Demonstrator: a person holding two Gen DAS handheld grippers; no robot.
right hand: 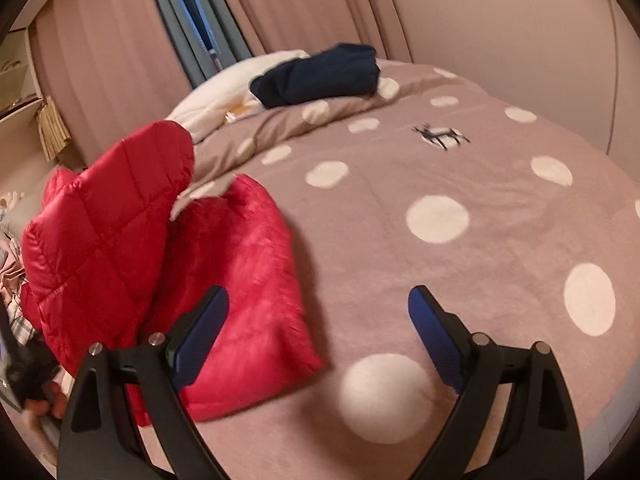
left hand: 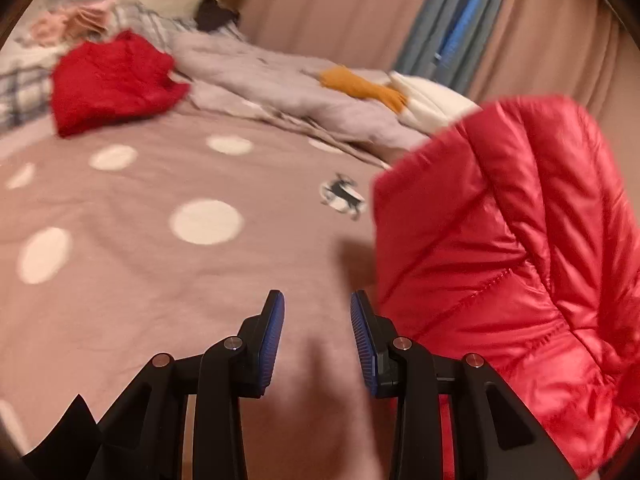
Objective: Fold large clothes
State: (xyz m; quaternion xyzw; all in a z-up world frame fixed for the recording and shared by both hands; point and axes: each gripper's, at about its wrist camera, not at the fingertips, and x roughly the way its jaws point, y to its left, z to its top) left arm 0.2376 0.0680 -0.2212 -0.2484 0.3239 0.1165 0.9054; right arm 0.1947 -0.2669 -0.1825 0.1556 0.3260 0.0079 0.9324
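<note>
A shiny red quilted jacket (left hand: 500,260) rises in a heap at the right of the left wrist view, just right of my left gripper (left hand: 318,320). The blue pads (left hand: 276,320) of that gripper stand a narrow gap apart, and only the bedspread shows between them. In the right wrist view the same jacket (right hand: 120,240) is on the left, one part standing up and one part lying flat on the bed. My right gripper (right hand: 318,308) is wide open above the bedspread, with its left finger (right hand: 208,320) over the jacket's flat part and nothing gripped.
The bed has a pink bedspread with white dots (right hand: 440,220). A second red garment (left hand: 112,80), a grey blanket (left hand: 260,76), a mustard piece (left hand: 360,88) and white bedding lie at the far side. A folded navy garment (right hand: 320,76) sits near the curtains (right hand: 280,4).
</note>
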